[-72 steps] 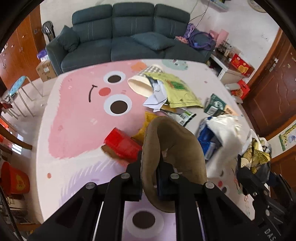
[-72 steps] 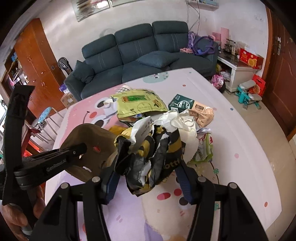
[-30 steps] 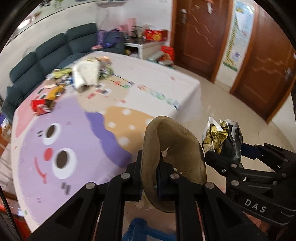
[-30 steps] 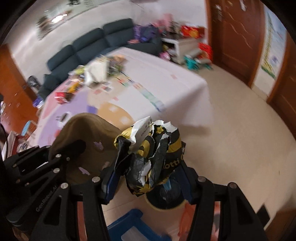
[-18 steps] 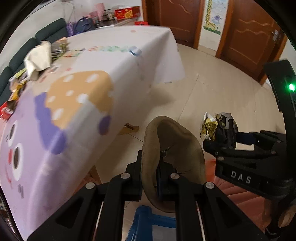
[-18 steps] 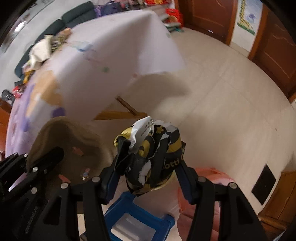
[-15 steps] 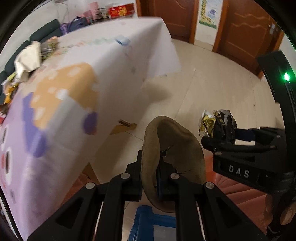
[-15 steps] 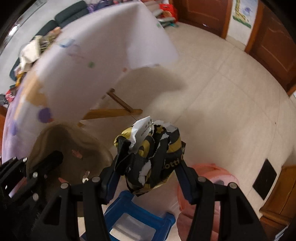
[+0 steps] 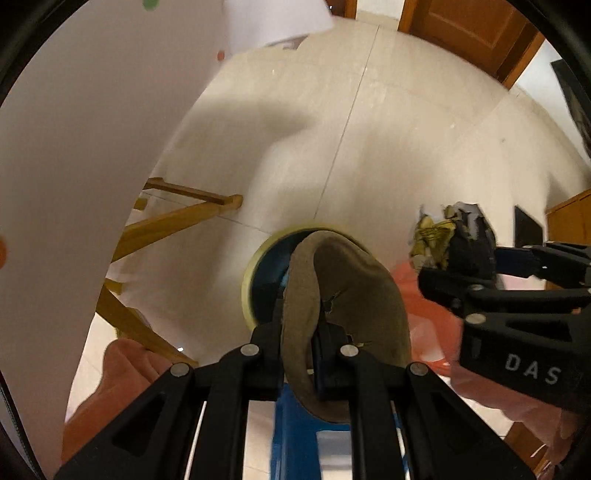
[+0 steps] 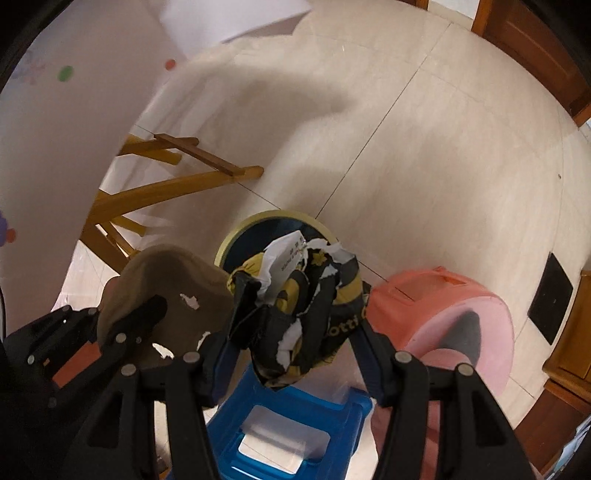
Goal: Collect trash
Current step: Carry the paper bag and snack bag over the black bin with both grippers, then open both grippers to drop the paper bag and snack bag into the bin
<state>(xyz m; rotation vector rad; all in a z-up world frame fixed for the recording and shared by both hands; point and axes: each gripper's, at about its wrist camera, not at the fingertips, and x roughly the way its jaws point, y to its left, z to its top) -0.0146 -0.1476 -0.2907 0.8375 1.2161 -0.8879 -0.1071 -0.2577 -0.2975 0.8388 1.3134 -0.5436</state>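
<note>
White tablecloth (image 9: 74, 155) hangs at left, wooden table legs (image 10: 155, 192) under it. Left gripper (image 9: 300, 325) points down, jaws narrow, pinching the rim of a brown paper bowl (image 9: 354, 317). Just past the bowl on the tile floor (image 10: 424, 155), a round bin (image 10: 236, 240) with a pale rim. Right gripper (image 10: 295, 328), jaws wide, clamps a crumpled black-and-yellow wrapper (image 10: 303, 302) above the bin edge. Blue stool (image 10: 288, 435) below, pink stool (image 10: 454, 314) at right.

A blue plastic stool (image 10: 295, 424) stands on the pale tiled floor (image 10: 443, 155) just beside a pink plastic stool (image 10: 443, 317) — behind them, wooden table legs (image 10: 173, 188) under a hanging white tablecloth (image 9: 74, 147) — brown wooden doors (image 9: 469, 33) beyond.
</note>
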